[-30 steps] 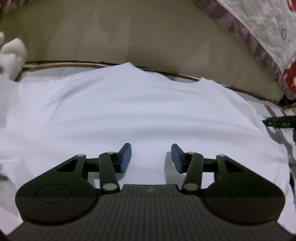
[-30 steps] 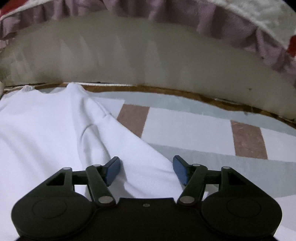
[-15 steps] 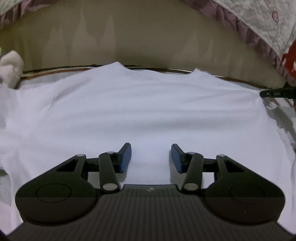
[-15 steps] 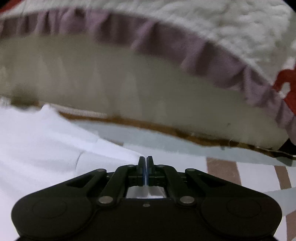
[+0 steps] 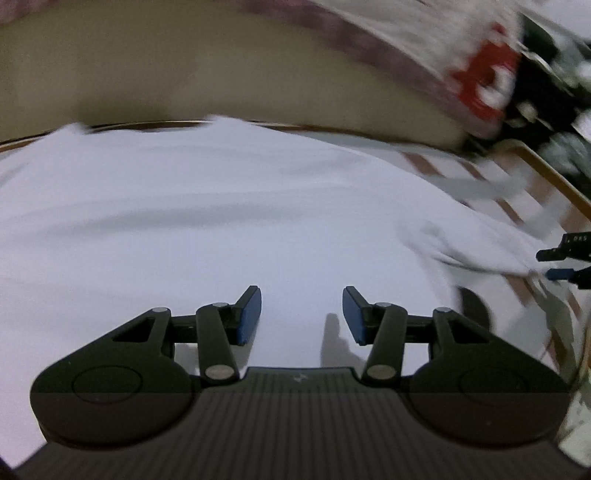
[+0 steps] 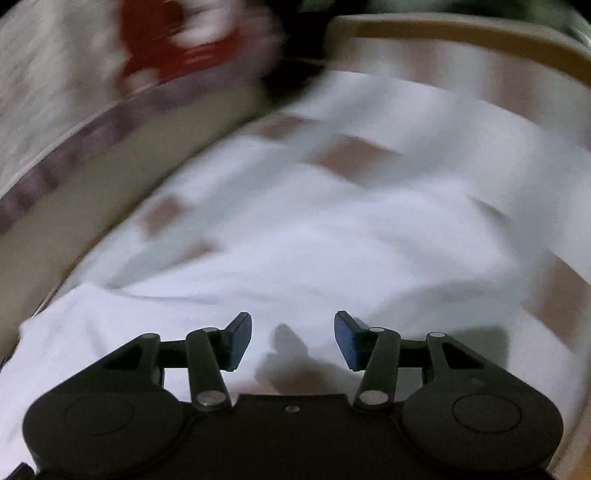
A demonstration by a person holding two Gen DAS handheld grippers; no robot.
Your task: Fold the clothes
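A white garment (image 5: 221, 221) lies spread over a checked cloth and fills most of the left wrist view. My left gripper (image 5: 301, 314) hovers over its near part, open, with nothing between the blue pads. In the right wrist view the same white garment (image 6: 314, 258) lies rumpled and blurred below my right gripper (image 6: 293, 339), whose jaws are opening with nothing between them. The right gripper's fingertips (image 5: 561, 264) also show at the right edge of the left wrist view, beside a bunched fold of the garment.
The checked cloth (image 5: 491, 192), with brown and grey squares, covers the surface, which has a wooden rim (image 6: 461, 33). A quilted white and red cover with a mauve frill (image 5: 480, 85) hangs along the far side above a beige wall (image 5: 147, 74).
Both views have swung sideways and are blurred. The right gripper, open a second ago and shut half a second ago, has let go and stands open again, rolled over the garment's side.
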